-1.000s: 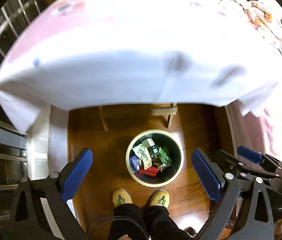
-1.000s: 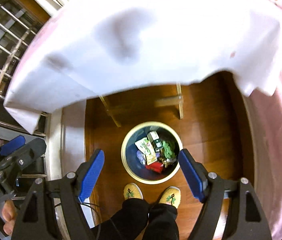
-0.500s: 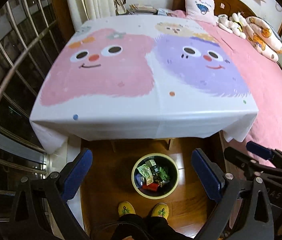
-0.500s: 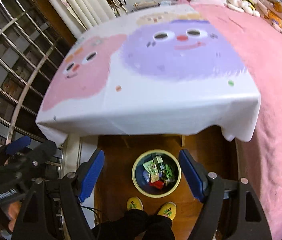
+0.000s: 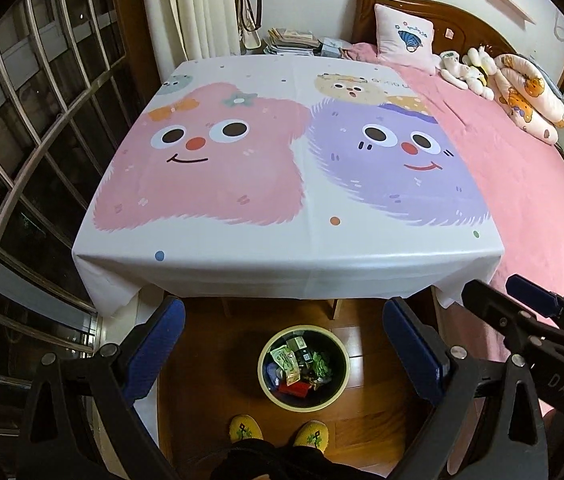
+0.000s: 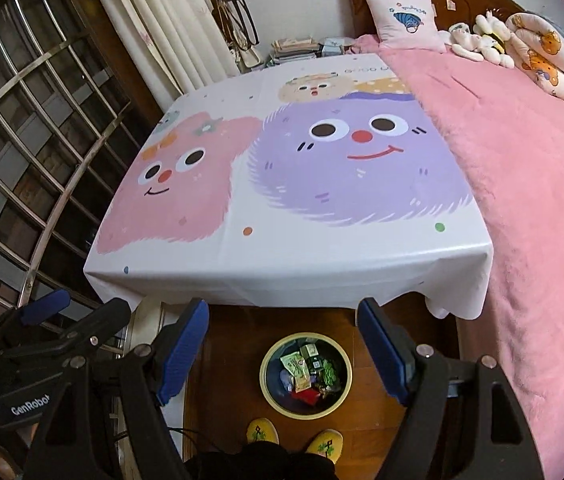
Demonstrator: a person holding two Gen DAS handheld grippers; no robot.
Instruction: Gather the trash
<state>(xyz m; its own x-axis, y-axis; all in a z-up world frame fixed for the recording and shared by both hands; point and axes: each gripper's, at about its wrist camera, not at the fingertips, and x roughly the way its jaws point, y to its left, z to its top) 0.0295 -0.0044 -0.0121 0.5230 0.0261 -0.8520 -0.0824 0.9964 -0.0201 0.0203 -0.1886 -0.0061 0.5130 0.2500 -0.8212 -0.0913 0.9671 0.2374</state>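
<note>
Trash (image 5: pixel 297 368) already in bin (image 5: pixel 265 387) on floor, just below near edge of bench (image 5: pixel 282 268). No loose trash visible on bench top. Left gripper (image 5: pixel 282 344), right gripper (image 6: pixel 282 350) both spread wide, holding nothing. Judged essentially finished.

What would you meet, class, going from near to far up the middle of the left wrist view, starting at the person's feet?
Yellow slippers → trash bin full of wrappers → front edge of the cartoon tablecloth → stack of books by the wall.
</note>
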